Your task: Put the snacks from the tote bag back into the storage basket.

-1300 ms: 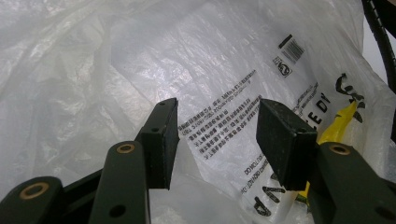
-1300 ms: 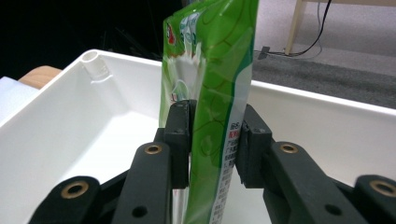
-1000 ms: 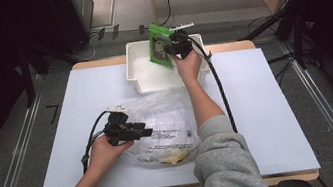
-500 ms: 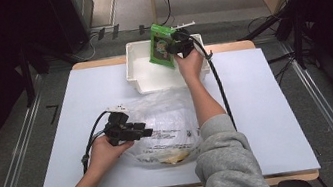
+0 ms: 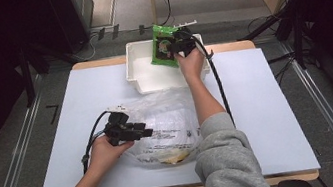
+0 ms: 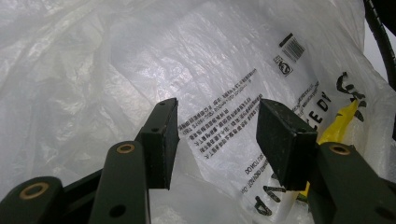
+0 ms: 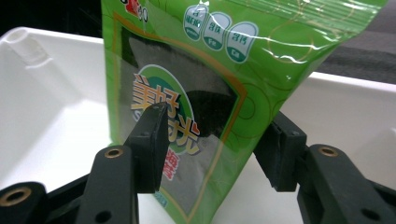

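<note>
Almost nothing has shifted since the earlier frames: the right gripper (image 5: 178, 47) still hangs over the white tray (image 5: 144, 77) at the far edge of the surface (image 5: 268, 108), and the green snack packet (image 5: 163, 46) has stayed upright in the same spot above the tray's far wall. Seen from the right gripper view, that gripper (image 7: 212, 140) has one jaw in front of the packet (image 7: 205, 70) and the other behind it; the two stand apart rather than pressed flat, and I cannot tell whether both pads bear on the film, though the packet hangs between them clear of the tray's (image 7: 56, 107) white floor. Its face shows a dark window and orange lettering. The left gripper (image 5: 132, 130) remains near the surface's near edge, on the left side of the crumpled clear plastic bag (image 5: 168, 118), with its cable looping off to the left. From the left gripper view its jaws are spread with a clear gap between them, the left gripper (image 6: 217, 137) held just over the bag (image 6: 140, 60), whose printed warning text and barcode show through the gap; nothing is pinched there. Something yellow (image 6: 338, 123) lies inside the bag toward its near end.
</note>
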Motion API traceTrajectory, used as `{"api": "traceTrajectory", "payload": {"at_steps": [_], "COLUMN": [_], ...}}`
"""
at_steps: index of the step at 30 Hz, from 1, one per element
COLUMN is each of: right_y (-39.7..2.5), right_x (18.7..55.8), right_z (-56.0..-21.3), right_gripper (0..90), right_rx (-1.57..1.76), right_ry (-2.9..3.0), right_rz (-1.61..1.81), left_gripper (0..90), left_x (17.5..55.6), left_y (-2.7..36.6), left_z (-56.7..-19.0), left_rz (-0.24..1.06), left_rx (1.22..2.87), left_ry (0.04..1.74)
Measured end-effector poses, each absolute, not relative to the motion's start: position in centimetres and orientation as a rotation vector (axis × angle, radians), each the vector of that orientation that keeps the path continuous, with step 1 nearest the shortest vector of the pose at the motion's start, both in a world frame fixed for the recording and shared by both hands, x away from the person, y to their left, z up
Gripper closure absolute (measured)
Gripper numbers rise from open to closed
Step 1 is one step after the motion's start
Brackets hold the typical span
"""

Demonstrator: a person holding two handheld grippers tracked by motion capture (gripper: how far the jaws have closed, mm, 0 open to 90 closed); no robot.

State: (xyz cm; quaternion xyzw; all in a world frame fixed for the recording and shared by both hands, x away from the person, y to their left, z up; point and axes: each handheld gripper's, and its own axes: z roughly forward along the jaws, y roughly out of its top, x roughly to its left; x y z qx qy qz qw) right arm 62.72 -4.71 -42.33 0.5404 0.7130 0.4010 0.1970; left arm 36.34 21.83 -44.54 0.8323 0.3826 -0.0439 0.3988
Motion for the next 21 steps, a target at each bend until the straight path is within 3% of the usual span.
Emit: {"api": "traceTrajectory", "payload": {"at_steps": [3, 15, 21], "right_y": [-4.1, -2.6, -2.5], "right_x": [63.1, 63.6, 63.9], "right_z": [-42.2, -42.3, -42.5], "right_gripper": [45.8, 44.0, 34.9], "right_rx": [1.504, 1.463, 1.473], "right_ry": [2.012, 2.033, 2.025], "right_rz": [1.076, 1.059, 1.082], "left_gripper": [49.5, 49.5, 49.5], "left_x": [36.3, 36.3, 36.3], "left_y": [21.8, 21.9, 21.8], "left_z": [-44.5, -44.5, -44.6], "left_rz": [-0.112, -0.112, -0.113], "left_rx": [2.105, 2.107, 2.108], "left_ry": [0.969, 0.966, 0.967]}}
